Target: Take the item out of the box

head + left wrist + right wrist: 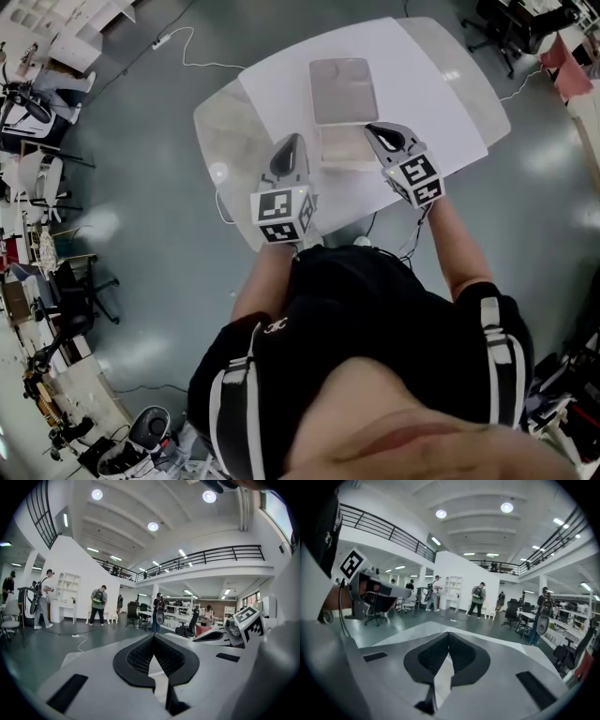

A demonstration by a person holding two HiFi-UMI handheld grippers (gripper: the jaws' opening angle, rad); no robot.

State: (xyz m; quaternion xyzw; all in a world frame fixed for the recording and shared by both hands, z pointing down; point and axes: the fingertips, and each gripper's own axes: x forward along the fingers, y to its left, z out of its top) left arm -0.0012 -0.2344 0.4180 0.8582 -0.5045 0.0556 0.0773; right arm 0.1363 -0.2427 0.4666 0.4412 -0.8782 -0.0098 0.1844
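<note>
A flat grey box lies on the white table, with a paler part at its near end; I cannot tell what is inside. My left gripper hovers just left of that near end, my right gripper just right of it. Both point away from me, level over the table. In the left gripper view the left gripper has its tips together with nothing between them. The right gripper is the same. Neither gripper view shows the box.
The table's near edge runs just under my grippers. A white cable and power strip lie on the floor at the far left. Chairs and cluttered desks line the left side. Several people stand far off across the hall.
</note>
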